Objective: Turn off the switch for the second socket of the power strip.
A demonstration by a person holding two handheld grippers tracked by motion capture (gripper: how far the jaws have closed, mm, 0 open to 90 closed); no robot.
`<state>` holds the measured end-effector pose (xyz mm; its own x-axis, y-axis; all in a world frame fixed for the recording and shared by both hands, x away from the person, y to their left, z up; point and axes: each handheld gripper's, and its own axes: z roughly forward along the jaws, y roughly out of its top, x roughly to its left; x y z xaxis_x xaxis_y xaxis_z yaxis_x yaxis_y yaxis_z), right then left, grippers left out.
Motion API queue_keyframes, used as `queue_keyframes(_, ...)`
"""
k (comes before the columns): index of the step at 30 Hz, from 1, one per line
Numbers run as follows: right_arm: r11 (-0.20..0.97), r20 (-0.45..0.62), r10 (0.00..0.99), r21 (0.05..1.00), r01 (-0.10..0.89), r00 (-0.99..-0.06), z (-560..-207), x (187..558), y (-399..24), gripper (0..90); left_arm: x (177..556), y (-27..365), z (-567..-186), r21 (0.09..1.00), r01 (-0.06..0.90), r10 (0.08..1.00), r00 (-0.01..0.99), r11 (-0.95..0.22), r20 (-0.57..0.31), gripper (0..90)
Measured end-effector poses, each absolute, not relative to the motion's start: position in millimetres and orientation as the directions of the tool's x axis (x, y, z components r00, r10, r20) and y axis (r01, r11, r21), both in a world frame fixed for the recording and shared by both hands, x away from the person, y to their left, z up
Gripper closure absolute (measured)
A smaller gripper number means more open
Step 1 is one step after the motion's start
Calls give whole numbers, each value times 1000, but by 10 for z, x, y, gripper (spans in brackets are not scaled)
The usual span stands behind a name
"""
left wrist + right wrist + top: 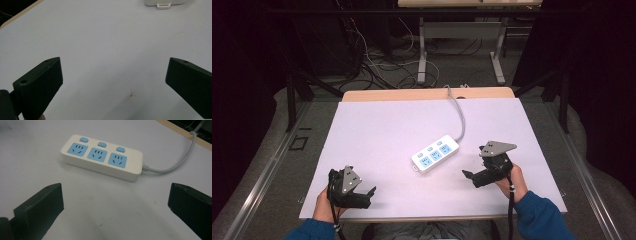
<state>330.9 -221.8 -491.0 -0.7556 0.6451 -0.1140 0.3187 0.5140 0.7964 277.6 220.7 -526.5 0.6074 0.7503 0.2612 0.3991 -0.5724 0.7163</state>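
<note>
We see a white power strip [435,153] lying flat near the middle of the worktop [377,130], a little toward the right side, and turned diagonally. It has three light blue sockets in a row, and each socket has a small blue switch beside it. In the right gripper view the power strip [102,157] lies just ahead of the jaws, and nothing touches it. A grey cable [458,112] leaves its far end and runs in a curve to the far edge of the worktop, where it goes over the wooden border.

To the right of the strip we see the right gripper [474,176], held in the person's right hand [511,182] near the front edge. It points toward the strip but stays apart from it. Its jaws stand wide open, with only the bare worktop between them.

The left gripper [368,195] is at the front left corner, well apart from the strip, held in the left hand [324,205]. Its jaws are also spread wide and hold nothing. In the left gripper view only the near end of the strip [163,3] is visible at the top edge.
</note>
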Motion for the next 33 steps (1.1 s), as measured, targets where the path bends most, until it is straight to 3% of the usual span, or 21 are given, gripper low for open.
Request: queue_keyframes(33,523,-134,689,773,360,-712,-5096,2878,-2643,0,2773,2193,-5274,709,402,750,603,-580,272,10)
